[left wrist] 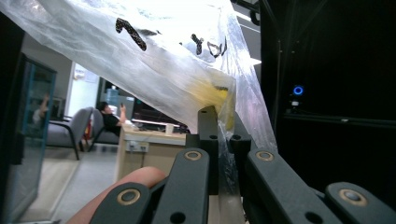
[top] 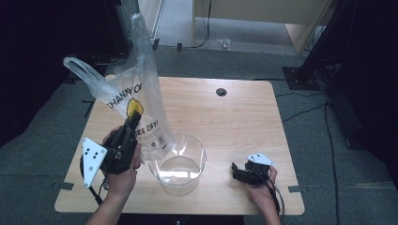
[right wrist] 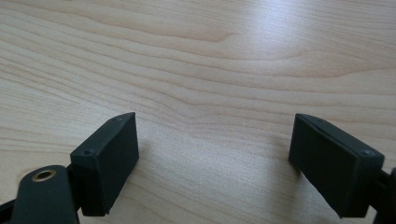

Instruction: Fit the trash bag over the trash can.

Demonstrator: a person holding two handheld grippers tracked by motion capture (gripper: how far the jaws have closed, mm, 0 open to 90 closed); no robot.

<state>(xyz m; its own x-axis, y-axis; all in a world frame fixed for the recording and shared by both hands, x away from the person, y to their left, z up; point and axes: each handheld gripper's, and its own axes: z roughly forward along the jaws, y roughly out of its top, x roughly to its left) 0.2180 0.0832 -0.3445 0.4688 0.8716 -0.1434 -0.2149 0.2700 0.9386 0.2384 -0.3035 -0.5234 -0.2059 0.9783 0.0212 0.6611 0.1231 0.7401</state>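
A clear plastic bag [top: 143, 89] with black lettering and a yellow mark hangs stretched upward over the left part of the wooden table [top: 225, 122]. My left gripper [top: 133, 119] is shut on the bag's film near the yellow mark. In the left gripper view the bag [left wrist: 163, 60] drapes over the closed jaws of my left gripper [left wrist: 223, 135], with film pinched between them. The bag's lower end trails toward a clear round container [top: 178, 168] at the table's front. My right gripper [top: 234, 172] rests near the front right, and in its own view my right gripper [right wrist: 215, 158] stands open over bare wood.
A small round cable hole [top: 221, 92] sits near the table's far edge. Beyond the table stand a light wooden cabinet [top: 263, 18] and a black stand base [top: 302, 75]. Cables [top: 305, 110] run over the grey floor at the right.
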